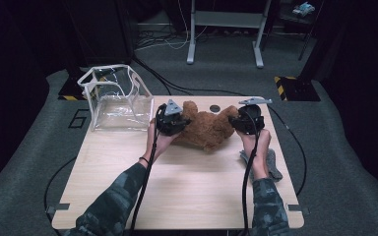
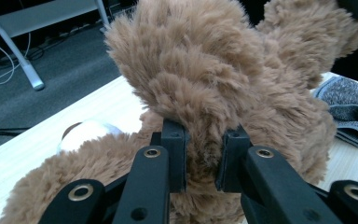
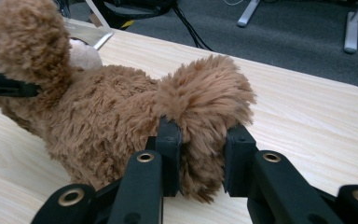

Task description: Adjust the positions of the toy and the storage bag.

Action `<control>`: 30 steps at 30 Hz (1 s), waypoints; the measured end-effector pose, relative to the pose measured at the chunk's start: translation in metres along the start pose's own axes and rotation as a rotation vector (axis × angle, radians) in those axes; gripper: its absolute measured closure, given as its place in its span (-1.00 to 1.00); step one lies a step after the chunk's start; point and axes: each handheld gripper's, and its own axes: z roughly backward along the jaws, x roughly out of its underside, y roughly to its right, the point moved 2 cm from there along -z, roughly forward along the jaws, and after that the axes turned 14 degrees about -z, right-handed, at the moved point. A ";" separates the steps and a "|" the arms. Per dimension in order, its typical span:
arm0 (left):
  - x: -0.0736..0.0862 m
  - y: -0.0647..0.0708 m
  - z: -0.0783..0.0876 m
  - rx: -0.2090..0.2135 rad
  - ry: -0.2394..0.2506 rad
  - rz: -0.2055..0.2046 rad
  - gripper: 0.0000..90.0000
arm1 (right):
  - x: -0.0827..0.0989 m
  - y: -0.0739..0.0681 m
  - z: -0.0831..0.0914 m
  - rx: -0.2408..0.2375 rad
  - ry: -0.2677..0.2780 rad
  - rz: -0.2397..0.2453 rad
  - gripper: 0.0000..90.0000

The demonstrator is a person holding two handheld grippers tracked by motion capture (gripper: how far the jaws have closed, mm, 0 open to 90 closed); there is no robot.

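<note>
High view: a brown plush teddy bear lies across the far middle of the light wooden desk, between the person's 2 hands. The left tongs sit at the bear's left end and the right tongs at its right end, each with a grey three-cornered plate on top and a black cable trailing back along the forearm in a camouflage sleeve. Just left of the bear, at the desk's far left corner, stands a clear plastic bag with white trim, its mouth open and its side toward the bear. A grey knitted cloth lies on the desk near the right edge, under the right wrist. A small dark round mark shows on the desk beyond the bear.

In the left gripper view, the left tongs are clamped on a furry limb of the teddy bear, the pile squeezed between the 2 black pads. The bear's body rises above the desk behind it, a white patch of the toy shows at the lower left, and the grey knitted cloth lies at the right.

In the right gripper view, the right tongs are clamped on another rounded limb of the teddy bear, fur bulging over both pads. The limb hangs clear above the desk; whether the rest of the body touches the wood cannot be told. At the far left a black jaw of the left tongs presses into the bear's fur.
</note>
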 end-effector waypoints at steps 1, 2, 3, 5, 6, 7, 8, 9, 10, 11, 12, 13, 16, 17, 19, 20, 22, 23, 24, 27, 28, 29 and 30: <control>0.000 0.000 0.000 0.000 0.000 0.000 0.71 | 0.000 0.000 0.000 0.000 0.000 0.000 0.62; 0.000 -0.002 0.000 0.008 -0.004 0.002 0.71 | -0.001 -0.003 0.003 0.000 0.002 0.006 0.62; 0.000 -0.002 0.000 0.008 -0.004 0.002 0.71 | -0.001 -0.004 0.004 0.002 0.005 0.004 0.62; -0.002 -0.004 0.000 0.004 0.005 0.009 0.71 | -0.002 -0.006 0.007 0.001 0.009 0.008 0.62; -0.003 -0.005 0.001 0.006 0.004 0.008 0.71 | -0.002 -0.007 0.009 0.002 0.013 0.015 0.62; -0.004 -0.006 0.001 0.006 0.006 0.007 0.71 | -0.002 -0.008 0.011 0.003 0.014 0.012 0.62; -0.005 -0.007 0.001 0.003 0.006 0.003 0.71 | -0.002 -0.009 0.013 0.003 0.016 0.015 0.62; -0.005 -0.007 0.001 0.003 0.006 0.003 0.71 | -0.002 -0.009 0.013 0.003 0.016 0.015 0.62; -0.006 -0.008 0.001 0.006 0.003 0.008 0.71 | -0.001 -0.012 0.017 0.001 0.022 0.025 0.62; -0.006 -0.008 0.001 0.006 0.003 0.008 0.71 | -0.001 -0.012 0.017 0.001 0.022 0.025 0.62; -0.006 -0.010 0.002 0.007 0.003 0.001 0.71 | 0.000 -0.014 0.019 0.002 0.023 0.024 0.62; -0.006 -0.010 0.002 0.007 0.003 0.001 0.71 | 0.000 -0.014 0.019 0.002 0.023 0.024 0.62; -0.004 -0.011 -0.002 0.010 -0.010 -0.003 0.71 | 0.004 -0.018 0.023 -0.004 0.023 0.032 0.62; -0.003 -0.011 -0.003 0.006 -0.009 0.008 0.71 | 0.005 -0.019 0.023 -0.002 0.023 0.029 0.62; -0.002 -0.012 -0.004 0.007 -0.011 0.000 0.71 | 0.007 -0.020 0.023 -0.005 0.018 0.032 0.62; -0.001 -0.013 -0.006 0.010 -0.017 0.001 0.71 | 0.008 -0.021 0.022 -0.005 0.018 0.031 0.62; 0.000 -0.013 -0.008 0.011 -0.026 0.001 0.71 | 0.014 -0.022 0.021 -0.008 0.007 0.031 0.62; 0.003 -0.013 -0.011 0.013 -0.032 0.005 0.70 | 0.017 -0.023 0.020 -0.009 0.000 0.033 0.61; 0.005 -0.013 -0.012 0.017 -0.040 0.003 0.70 | 0.018 -0.023 0.019 -0.011 -0.003 0.035 0.61; 0.009 -0.011 -0.014 0.021 -0.051 0.000 0.69 | 0.025 -0.025 0.017 -0.017 -0.017 0.034 0.60; 0.015 -0.009 -0.016 0.029 -0.065 0.002 0.68 | 0.032 -0.026 0.014 -0.027 -0.031 0.030 0.59; 0.019 -0.008 -0.017 0.033 -0.071 0.008 0.68 | 0.034 -0.025 0.013 -0.031 -0.042 0.043 0.56; 0.023 -0.008 -0.017 0.036 -0.080 0.008 0.67 | 0.037 -0.026 0.011 -0.040 -0.054 0.039 0.53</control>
